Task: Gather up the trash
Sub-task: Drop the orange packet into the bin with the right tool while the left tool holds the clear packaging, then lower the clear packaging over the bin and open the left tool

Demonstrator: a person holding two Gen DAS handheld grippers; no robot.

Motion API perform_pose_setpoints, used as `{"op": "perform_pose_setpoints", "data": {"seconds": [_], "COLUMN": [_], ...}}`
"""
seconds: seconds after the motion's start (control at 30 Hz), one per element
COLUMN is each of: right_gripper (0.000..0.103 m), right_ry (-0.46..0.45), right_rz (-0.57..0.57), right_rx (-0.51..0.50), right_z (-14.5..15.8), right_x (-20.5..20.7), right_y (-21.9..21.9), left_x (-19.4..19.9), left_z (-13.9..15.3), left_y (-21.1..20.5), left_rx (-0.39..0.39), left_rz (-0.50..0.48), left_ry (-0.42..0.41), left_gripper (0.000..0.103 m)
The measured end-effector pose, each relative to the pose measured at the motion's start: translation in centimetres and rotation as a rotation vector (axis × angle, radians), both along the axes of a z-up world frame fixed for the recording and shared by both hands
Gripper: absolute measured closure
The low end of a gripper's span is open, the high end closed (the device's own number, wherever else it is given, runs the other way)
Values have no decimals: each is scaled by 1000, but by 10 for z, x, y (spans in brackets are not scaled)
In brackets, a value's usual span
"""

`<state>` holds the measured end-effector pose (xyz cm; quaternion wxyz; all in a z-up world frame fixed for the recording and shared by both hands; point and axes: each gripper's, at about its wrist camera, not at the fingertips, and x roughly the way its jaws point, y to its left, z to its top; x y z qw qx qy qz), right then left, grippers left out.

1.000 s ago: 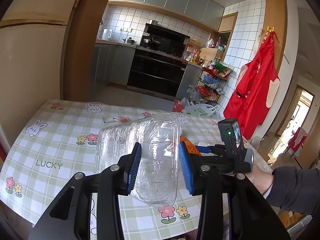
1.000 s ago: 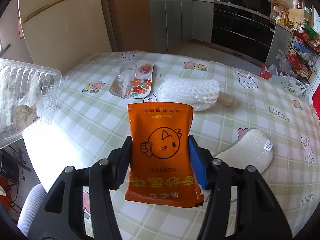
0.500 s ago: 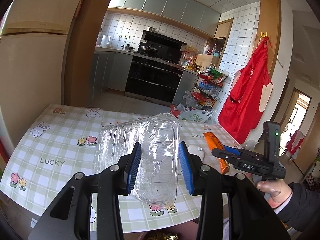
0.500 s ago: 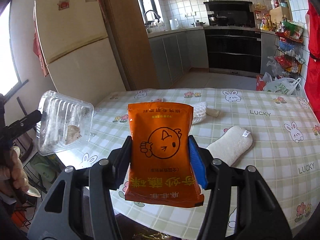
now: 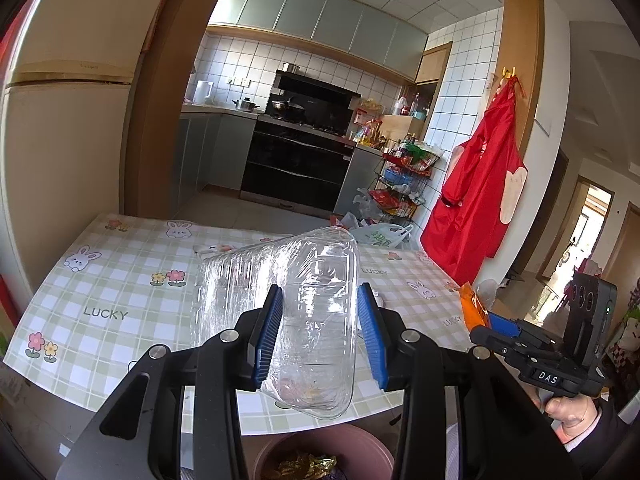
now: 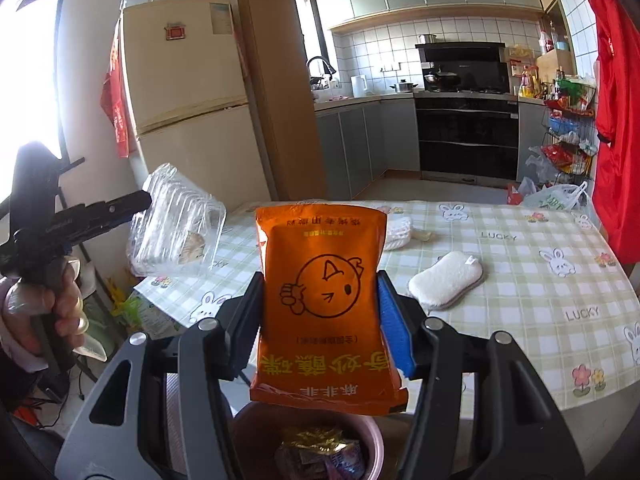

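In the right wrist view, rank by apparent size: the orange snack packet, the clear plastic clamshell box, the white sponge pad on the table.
1. Orange snack packet, largest, though it is nearest the camera, so that inflates it.
2. Clear plastic clamshell box.
3. White sponge pad, smallest, lying farther off on the checked tablecloth.

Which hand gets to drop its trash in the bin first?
Probably the right. The right gripper holds the orange packet almost straight above the pink bin. The left gripper holds the clear plastic box mostly over the table, with the bin just below its lower end.
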<state>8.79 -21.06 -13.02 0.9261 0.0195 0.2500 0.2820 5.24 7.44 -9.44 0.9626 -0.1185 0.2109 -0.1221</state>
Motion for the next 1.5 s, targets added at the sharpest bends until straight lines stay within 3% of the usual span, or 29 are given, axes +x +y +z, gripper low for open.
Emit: {"op": "perform_pose_setpoints", "data": {"seconds": [0.23, 0.67, 1.07, 1.27, 1.5], "right_gripper": [47, 46, 23, 7, 6], "right_ry": [31, 65, 61, 14, -38], "right_rz": [38, 122, 111, 28, -94], "right_rx": [17, -6, -5, -8, -5], "right_z": [-8, -15, -11, -1, 7], "right_x": [-19, -22, -24, -27, -25], "right_y": [0, 21, 23, 16, -5], "left_x": [-15, -2, 4, 1, -5], "left_z": [3, -4, -6, -4, -3], "left_y": [-1, 1, -1, -3, -10], "left_rx": [-17, -40, -50, -52, -78], "left_rz": [3, -13, -29, -43, -82], "left_ry": [0, 23, 41, 34, 47], "left_gripper": [65, 65, 65, 65, 65]}}
